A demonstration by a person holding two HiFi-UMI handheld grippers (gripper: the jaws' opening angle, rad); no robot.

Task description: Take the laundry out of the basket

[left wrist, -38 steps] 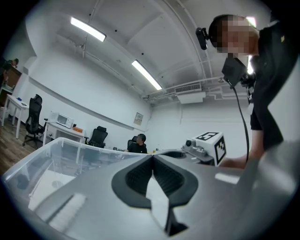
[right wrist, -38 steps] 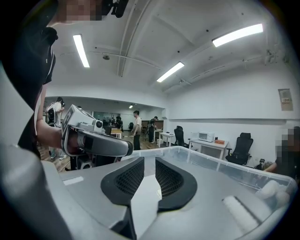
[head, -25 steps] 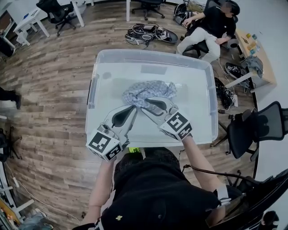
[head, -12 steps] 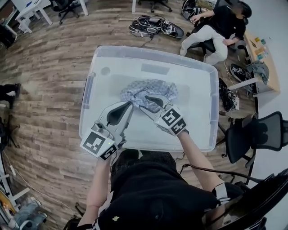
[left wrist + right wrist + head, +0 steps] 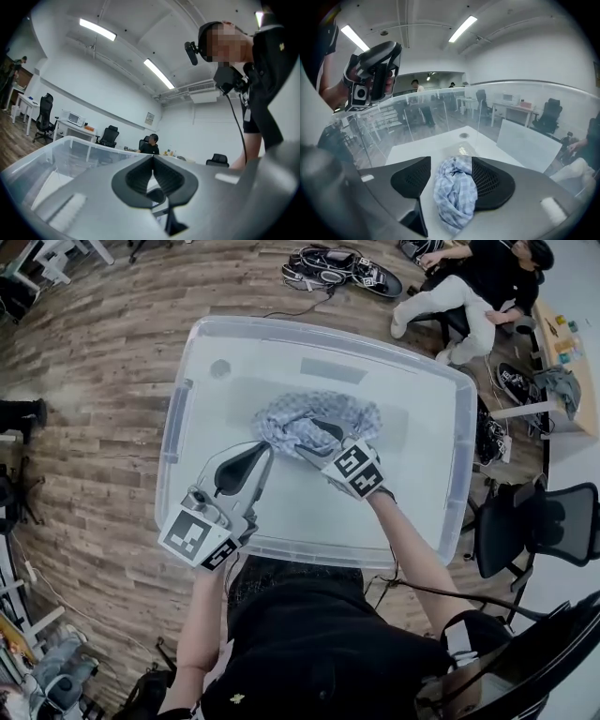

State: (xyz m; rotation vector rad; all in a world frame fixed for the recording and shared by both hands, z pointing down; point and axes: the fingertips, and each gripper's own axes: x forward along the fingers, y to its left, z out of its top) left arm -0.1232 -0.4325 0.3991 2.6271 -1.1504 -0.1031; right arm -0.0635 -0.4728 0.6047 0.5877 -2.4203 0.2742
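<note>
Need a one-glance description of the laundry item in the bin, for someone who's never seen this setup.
Find the large clear plastic bin directly in front of the person. Near the middle of its pale bottom lies a crumpled cloth. It is blue-and-white checked and the only loose item in the bin.

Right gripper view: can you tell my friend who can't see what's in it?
A crumpled blue-and-white checked cloth lies between the jaws of the right gripper, which have just been opening, inside a clear plastic bin.
</note>
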